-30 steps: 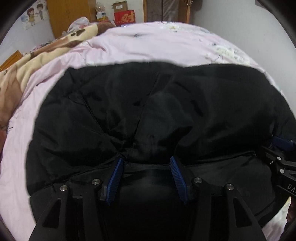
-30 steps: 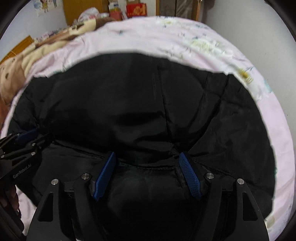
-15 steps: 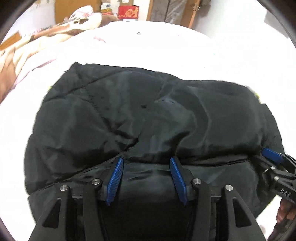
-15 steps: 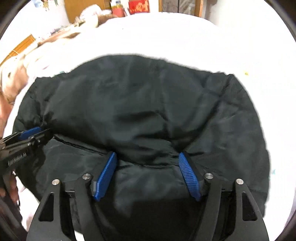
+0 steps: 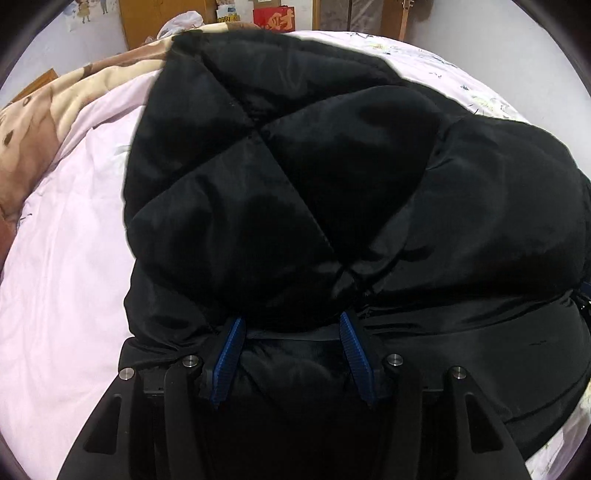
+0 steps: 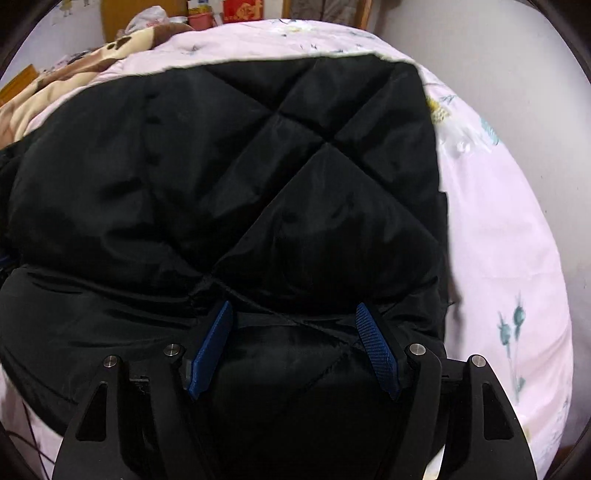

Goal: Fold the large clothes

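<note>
A black quilted puffer jacket (image 5: pixel 295 166) lies on the pink bed sheet (image 5: pixel 66 258) and fills most of both views. My left gripper (image 5: pixel 291 319) is shut on a thick bunch of the jacket's edge, with fabric bulging between its blue pads (image 5: pixel 229 354). In the right wrist view the same jacket (image 6: pixel 221 166) shows its diamond stitching. My right gripper (image 6: pixel 293 307) is likewise shut on a thick fold of its edge. The held layer is doubled over the jacket's lower layer, which it mostly hides.
A brown patterned blanket (image 5: pixel 44 107) is heaped at the bed's far left. Beyond the bed stand a wooden cabinet (image 5: pixel 166 18) and a red box (image 5: pixel 275 18). Flowered pink sheet (image 6: pixel 498 240) shows right of the jacket, with a grey wall (image 6: pixel 535 92) close behind it.
Both grippers have carried the jacket's edge forward over the bed. The held layer now reaches much farther up both views, and each gripper has slipped out of the other's view.
</note>
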### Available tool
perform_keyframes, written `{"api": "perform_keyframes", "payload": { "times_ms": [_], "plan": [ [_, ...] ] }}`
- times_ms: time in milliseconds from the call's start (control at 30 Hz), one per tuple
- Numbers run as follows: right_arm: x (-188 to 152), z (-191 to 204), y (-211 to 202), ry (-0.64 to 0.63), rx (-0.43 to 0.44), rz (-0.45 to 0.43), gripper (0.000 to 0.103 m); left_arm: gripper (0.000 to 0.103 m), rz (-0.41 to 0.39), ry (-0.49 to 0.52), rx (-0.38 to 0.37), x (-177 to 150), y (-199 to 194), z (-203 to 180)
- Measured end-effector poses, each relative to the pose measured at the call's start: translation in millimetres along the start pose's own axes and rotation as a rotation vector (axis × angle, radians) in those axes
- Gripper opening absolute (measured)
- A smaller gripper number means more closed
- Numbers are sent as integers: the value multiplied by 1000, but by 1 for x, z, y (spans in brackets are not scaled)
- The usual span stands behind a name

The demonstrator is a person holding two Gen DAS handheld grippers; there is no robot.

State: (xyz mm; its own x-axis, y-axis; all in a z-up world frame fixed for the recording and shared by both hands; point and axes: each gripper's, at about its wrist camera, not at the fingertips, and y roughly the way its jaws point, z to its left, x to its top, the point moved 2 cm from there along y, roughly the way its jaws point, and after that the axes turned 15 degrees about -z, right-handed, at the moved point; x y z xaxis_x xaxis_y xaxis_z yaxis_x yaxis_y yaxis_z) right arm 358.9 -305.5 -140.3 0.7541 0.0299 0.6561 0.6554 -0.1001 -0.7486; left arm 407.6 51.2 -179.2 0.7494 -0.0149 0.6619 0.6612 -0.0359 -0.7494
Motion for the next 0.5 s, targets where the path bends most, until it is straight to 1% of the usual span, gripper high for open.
{"api": "perform_keyframes", "payload": {
  "times_ms": [67, 167, 233, 300, 367, 400, 467, 500],
  "plan": [
    [0, -1, 4, -1, 10, 5, 69, 54, 2, -7, -10, -1, 3, 3],
    [2, -2, -2, -12, 13, 11, 69, 54, 14, 14, 6, 2, -4, 4],
    [4, -3, -8, -13, 13, 3, 69, 53, 20, -14, -7, 6, -14, 7],
    [15, -7, -16, -15, 24, -13, 70, 53, 22, -39, -46, 15, -30, 16],
    [22, -13, -36, -18, 48, -45, 70, 54, -9, -56, -91, 22, -49, 29],
    [25, -15, -43, -13, 58, -62, 70, 55, -22, -60, -100, 25, -57, 36],
    [31, -26, -62, 14, 68, -107, 70, 65, -47, -55, -93, 29, -69, 47],
    [32, -31, -67, 26, 70, -115, 70, 67, -64, -55, -82, 32, -75, 53]
  ]
}}
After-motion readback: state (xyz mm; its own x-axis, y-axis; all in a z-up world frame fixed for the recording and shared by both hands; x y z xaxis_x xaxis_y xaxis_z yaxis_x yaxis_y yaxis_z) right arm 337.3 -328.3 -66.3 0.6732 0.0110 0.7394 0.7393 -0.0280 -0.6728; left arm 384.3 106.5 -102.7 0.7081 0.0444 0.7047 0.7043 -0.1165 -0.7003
